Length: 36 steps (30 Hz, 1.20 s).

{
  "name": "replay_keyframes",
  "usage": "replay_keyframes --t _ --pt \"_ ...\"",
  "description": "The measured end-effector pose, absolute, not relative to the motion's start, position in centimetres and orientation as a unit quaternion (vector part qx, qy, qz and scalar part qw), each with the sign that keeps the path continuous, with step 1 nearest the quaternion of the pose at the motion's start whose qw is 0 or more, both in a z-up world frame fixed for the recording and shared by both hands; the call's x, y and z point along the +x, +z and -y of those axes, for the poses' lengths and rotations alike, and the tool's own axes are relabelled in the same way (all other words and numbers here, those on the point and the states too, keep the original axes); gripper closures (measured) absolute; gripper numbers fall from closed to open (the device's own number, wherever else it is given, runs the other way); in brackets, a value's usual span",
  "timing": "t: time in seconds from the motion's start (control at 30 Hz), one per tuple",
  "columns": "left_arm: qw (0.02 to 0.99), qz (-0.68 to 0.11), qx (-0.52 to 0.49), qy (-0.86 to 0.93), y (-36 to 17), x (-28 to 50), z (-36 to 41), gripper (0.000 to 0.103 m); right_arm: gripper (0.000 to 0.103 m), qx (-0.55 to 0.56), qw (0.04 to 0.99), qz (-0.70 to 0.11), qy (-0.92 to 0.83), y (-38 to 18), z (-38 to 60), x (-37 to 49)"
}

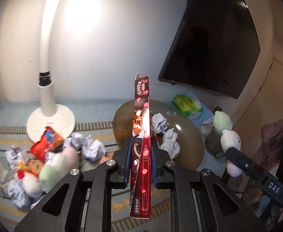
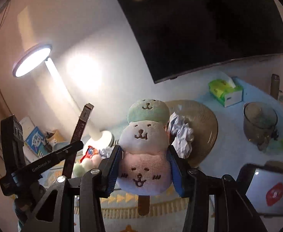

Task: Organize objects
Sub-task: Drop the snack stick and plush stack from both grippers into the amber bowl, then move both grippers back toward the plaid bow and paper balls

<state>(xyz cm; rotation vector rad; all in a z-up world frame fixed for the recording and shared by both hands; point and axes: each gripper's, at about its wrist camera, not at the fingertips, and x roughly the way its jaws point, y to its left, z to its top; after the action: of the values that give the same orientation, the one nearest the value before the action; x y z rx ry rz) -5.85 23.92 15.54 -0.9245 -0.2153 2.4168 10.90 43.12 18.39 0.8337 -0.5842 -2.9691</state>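
My left gripper (image 1: 141, 154) is shut on a flat red pen box (image 1: 141, 127) and holds it upright, edge-on, above the table. It also shows in the right wrist view (image 2: 79, 129) at the left. My right gripper (image 2: 144, 166) is shut on a plush dango toy (image 2: 145, 145) with green, white and pink balls on a brown stick. It shows in the left wrist view (image 1: 228, 137) at the right. A round woven tray (image 1: 187, 135) holds crumpled paper balls (image 1: 169, 141). A second dango plush (image 1: 52, 166) lies at the left among paper balls (image 1: 91, 147) and a red snack bag (image 1: 45, 141).
A white desk lamp (image 1: 48, 116) stands at the back left. A green tissue pack (image 1: 185, 104) and a glass jar (image 2: 260, 121) sit at the right. A dark TV (image 1: 214, 44) hangs on the wall. A patterned cloth (image 1: 95, 133) covers the table.
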Motion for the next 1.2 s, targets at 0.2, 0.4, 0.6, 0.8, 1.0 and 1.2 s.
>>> replay_keyframes --t 0.2,0.4,0.6,0.8,1.0,1.2 --pt "0.286 0.086 -0.355 0.886 13.4 -11.3 -28.5 0.036 0.021 0.29 -0.017 0.179 -0.94 18.2 -46.1 3.6" --pt "0.274 0.12 -0.351 0.887 12.9 -8.6 -23.9 0.036 0.021 0.303 -0.017 0.208 -0.93 16.4 -47.7 5.6" --pt "0.211 0.081 -0.308 0.924 14.8 -1.1 -17.5 0.025 0.017 0.314 0.039 0.175 -0.932 15.5 -42.6 9.9" --pt "0.094 0.097 -0.325 0.936 11.2 4.0 -7.5 0.006 0.012 0.359 0.089 0.141 -0.918 11.4 -35.9 11.9" --pt "-0.043 0.071 -0.374 0.924 4.0 3.1 -0.2 0.006 0.012 0.392 0.077 0.076 -0.914 5.6 -31.7 10.1" --pt "-0.065 0.067 -0.426 0.9 0.9 1.7 0.4 0.006 0.012 0.44 0.06 0.044 -0.895 2.9 -30.7 8.7"
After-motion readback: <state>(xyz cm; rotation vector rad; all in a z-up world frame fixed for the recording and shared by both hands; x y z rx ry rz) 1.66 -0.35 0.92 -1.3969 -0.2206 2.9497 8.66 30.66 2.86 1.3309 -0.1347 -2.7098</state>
